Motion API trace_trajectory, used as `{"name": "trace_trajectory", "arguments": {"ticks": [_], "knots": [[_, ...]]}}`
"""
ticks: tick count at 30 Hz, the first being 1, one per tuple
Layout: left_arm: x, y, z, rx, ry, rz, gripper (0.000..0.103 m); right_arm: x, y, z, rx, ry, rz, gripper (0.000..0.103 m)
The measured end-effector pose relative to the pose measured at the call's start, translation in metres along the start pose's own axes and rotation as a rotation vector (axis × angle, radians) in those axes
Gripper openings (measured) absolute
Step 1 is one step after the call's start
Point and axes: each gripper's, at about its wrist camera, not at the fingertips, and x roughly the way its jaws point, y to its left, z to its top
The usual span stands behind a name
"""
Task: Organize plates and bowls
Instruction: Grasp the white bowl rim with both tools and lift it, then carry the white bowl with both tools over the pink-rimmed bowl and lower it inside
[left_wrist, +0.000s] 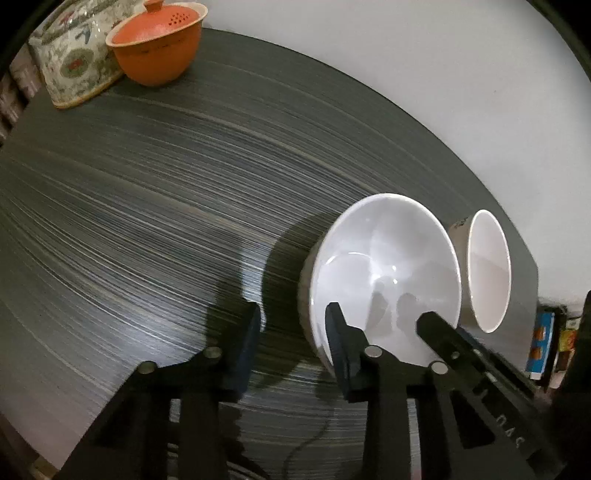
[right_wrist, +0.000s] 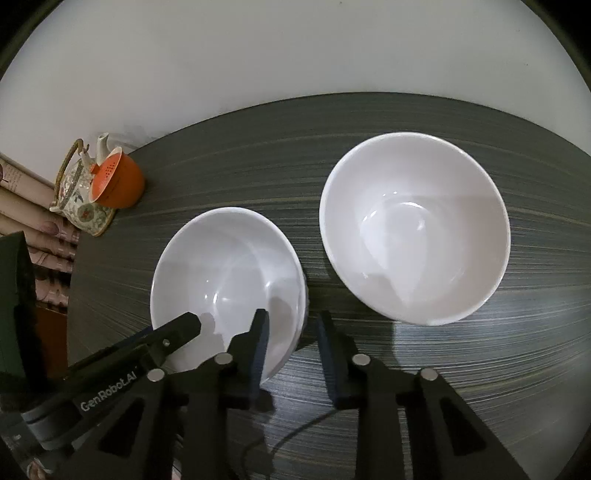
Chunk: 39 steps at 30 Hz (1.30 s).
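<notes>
Because both sets of fingers point steeply down at one vessel, the relation I must check before the next move is how its rim lies across each gap.

1. Target. The smaller white glazed ceramic bowl (right_wrist: 221, 266) stands upright on the dark grey streaked bench (left_wrist: 147, 221). The larger white ceramic bowl (right_wrist: 413, 229) stands just beside it on its right, apart from it.

2. Left fingers (left_wrist: 251, 332). They are set narrow and straddle the smaller bowl's left wall. One finger is outside over the bench and the other is inside the cavity. A gap shows on the outer side, so I read no clamp yet.

3. Right fingers (right_wrist: 260, 339). They are also set narrow and straddle the same bowl's right wall, the inner finger in the cavity and the outer one over the bench. I see no pad pressing here either.

4. Judgement. The rim runs crosswise through both gaps on opposite sides, so closing should pinch the wall squarely. Both hands are equally near. I judge the step in hand to be a two-handed grasp, probably to nest this bowl into the larger one on its right.

5. Risk. The glaze looks slick, so an uneven pinch could tip the bowl.

The orange lidded clay cup (right_wrist: 118, 181) stands well apart at the bench's far left.
</notes>
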Motion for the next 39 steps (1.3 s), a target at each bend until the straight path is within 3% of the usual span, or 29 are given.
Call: {"name": "trace_trajectory", "arguments": {"ticks": [4,12,21,30,39], "knots": [[0.001,-0.005,-0.001,0.011,-0.006,-0.030,0.015,0.003,-0.002,-0.002,0.006,-0.004,0.006,0.015],[-0.013,-0.012,-0.011,0.018,-0.027,0.002,0.015,-0.007,0.000,-0.015,0.016,0.004,0.040,0.015],[-0.068,-0.008,-0.039,0.026,-0.104,0.026,0.015,-0.048,0.023,-0.047,-0.008,-0.025,0.103,0.015],[-0.125,0.000,-0.097,0.027,-0.165,0.042,0.015,-0.096,0.036,-0.087,-0.057,-0.073,0.125,0.015],[-0.138,-0.014,-0.147,0.055,-0.186,0.009,0.015,-0.142,0.018,-0.133,-0.057,-0.144,0.119,0.015]]}}
